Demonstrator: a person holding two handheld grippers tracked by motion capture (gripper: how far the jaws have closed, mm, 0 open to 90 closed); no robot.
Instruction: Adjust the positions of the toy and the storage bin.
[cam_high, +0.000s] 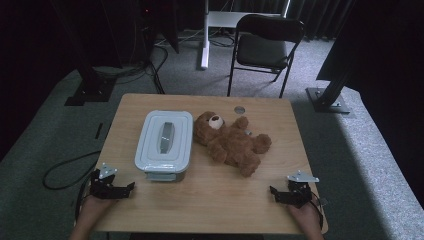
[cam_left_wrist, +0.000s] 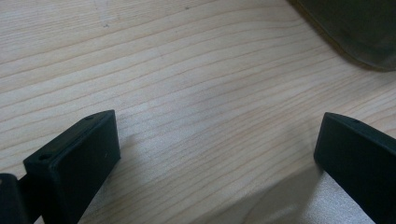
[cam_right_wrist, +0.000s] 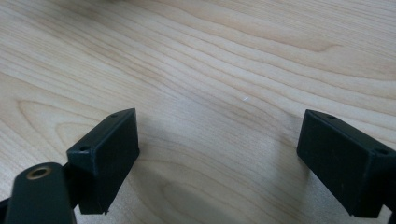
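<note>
Teddy bear (cam_high: 231, 141): brown plush, lying on its back near the middle of the table (cam_high: 210, 200), head toward the box, limbs splayed; we take it as the item to be packed.
Storage box (cam_high: 164, 144): pale grey, lid on, handle flat, latch facing us; just beside the bear's head, touching or nearly so, we cannot tell which.
Left gripper (cam_high: 121, 190): resting at the near left edge, jaws wide apart, nothing between them; in the left gripper view we see bare wood and a dark corner of the box.
Right gripper (cam_high: 281, 194): resting at the near right edge, jaws spread wide and empty over bare wood; well apart from the bear.
Small round disc (cam_high: 239, 109): grey, at the far edge beyond the bear.
Risk, lid: we judge the box may slide if one gripper pulls the latch unbraced.
Risk, bear: soft plush may slip or sag from a shallow pinch on a limb.
Risk, crowding: lifting the lid could snag the bear's head, since they sit so close.
</note>
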